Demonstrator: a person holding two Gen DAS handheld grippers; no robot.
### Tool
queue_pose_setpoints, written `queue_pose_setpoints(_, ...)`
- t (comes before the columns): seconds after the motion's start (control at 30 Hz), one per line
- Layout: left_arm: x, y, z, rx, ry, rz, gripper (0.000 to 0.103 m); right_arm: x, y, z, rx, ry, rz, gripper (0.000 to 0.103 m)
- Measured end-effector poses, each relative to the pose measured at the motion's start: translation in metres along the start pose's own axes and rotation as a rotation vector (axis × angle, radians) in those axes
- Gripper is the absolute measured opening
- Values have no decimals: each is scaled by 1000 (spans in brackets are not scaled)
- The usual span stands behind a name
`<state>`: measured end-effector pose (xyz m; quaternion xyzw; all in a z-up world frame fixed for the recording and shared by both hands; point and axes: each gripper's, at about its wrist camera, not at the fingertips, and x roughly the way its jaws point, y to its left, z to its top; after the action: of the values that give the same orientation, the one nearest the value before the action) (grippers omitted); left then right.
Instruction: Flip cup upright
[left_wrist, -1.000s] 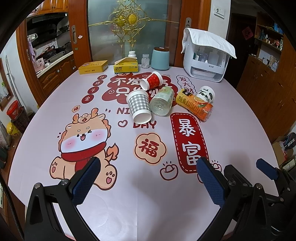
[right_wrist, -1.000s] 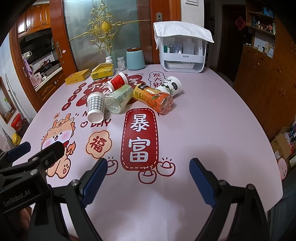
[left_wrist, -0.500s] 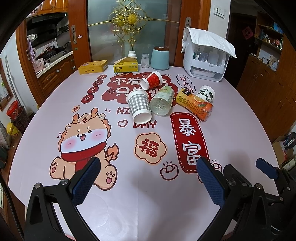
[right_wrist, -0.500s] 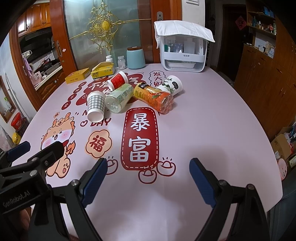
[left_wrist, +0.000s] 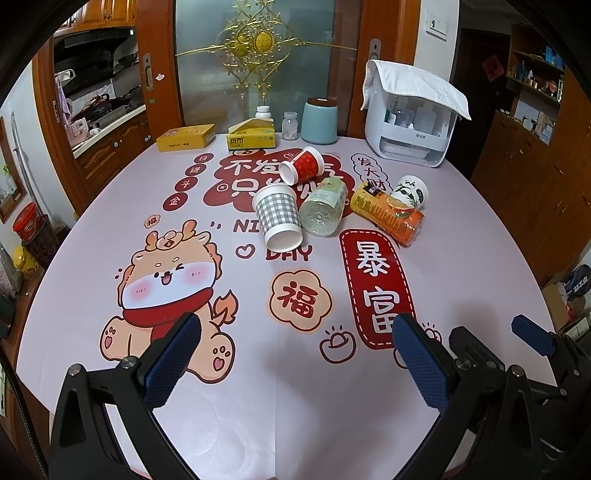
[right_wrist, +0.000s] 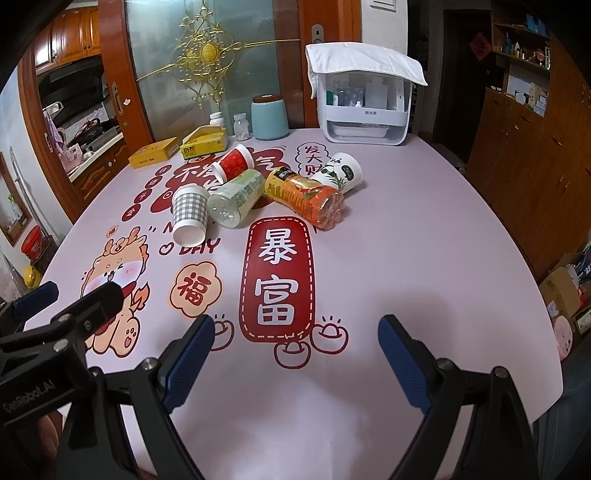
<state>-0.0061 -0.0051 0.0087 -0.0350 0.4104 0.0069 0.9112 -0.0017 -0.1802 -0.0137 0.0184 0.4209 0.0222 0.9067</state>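
Three paper cups are lying on their sides in the upper middle of both views. The grey-and-white checked cup (left_wrist: 279, 216) (right_wrist: 190, 212) is pointing its open white mouth toward the lower edge of the frame, touching a clear bottle on its right. The red patterned cup (left_wrist: 303, 170) (right_wrist: 234, 165) is lying above it, its mouth facing left. The white panda-print cup (left_wrist: 410, 192) (right_wrist: 340, 172) is resting farther right, behind an orange bottle, its rim facing the upper right.
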Motion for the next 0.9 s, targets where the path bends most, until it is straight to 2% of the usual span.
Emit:
queue_pose_setpoints(0.23,5,5,1,-27,4,-6,102,-1,-9,5,26,-3,-9,90)
queue_pose_setpoints(0.47,16,0,3,7,32,-14,102,-1,-15,15,48,-24,-8,90)
queue_pose_setpoints(0.9,33,-2,19,34,14,-16,102,15,-5,42,-33,-55,-64,90)
